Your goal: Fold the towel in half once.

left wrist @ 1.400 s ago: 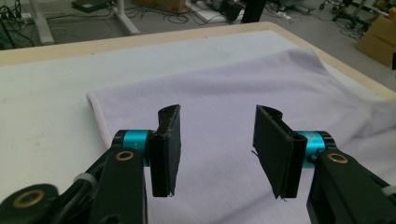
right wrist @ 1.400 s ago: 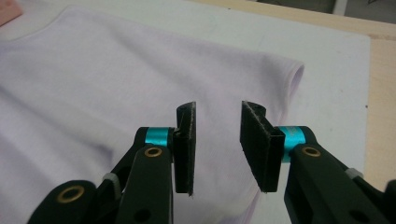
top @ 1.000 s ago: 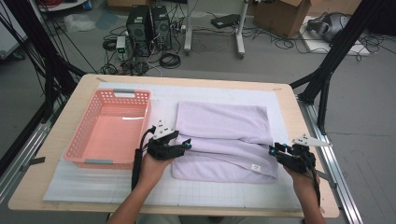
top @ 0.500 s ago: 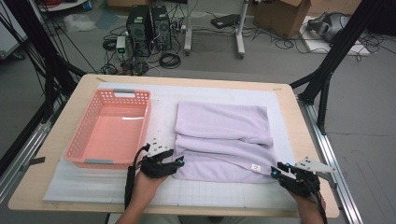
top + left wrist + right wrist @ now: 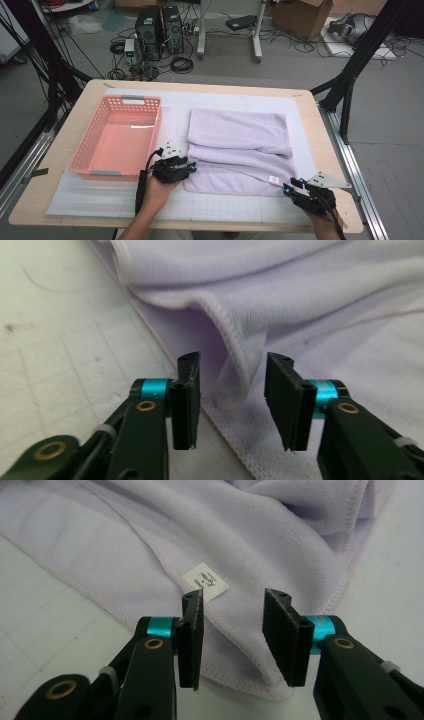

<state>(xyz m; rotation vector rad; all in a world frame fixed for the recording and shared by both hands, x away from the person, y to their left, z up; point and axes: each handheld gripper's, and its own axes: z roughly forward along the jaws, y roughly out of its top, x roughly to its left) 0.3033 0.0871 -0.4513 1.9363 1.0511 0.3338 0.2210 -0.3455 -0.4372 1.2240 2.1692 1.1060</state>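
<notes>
High view: both tongs [image 5: 192,169] [image 5: 289,189] open at towel [image 5: 240,150] corners.

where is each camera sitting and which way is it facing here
High view: above the person's side, looking forward and down at the towel, basket, both forearms.
Left gripper view: on the left tongs, open jaws facing the towel's hemmed fold.
Right gripper view: on the right tongs, open, facing the towel's label.
All three views show the towel.

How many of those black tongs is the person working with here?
2. The left tongs sit at the lilac towel's near left corner, beside the pink basket; the right tongs are at its near right corner. Both are open.
</notes>
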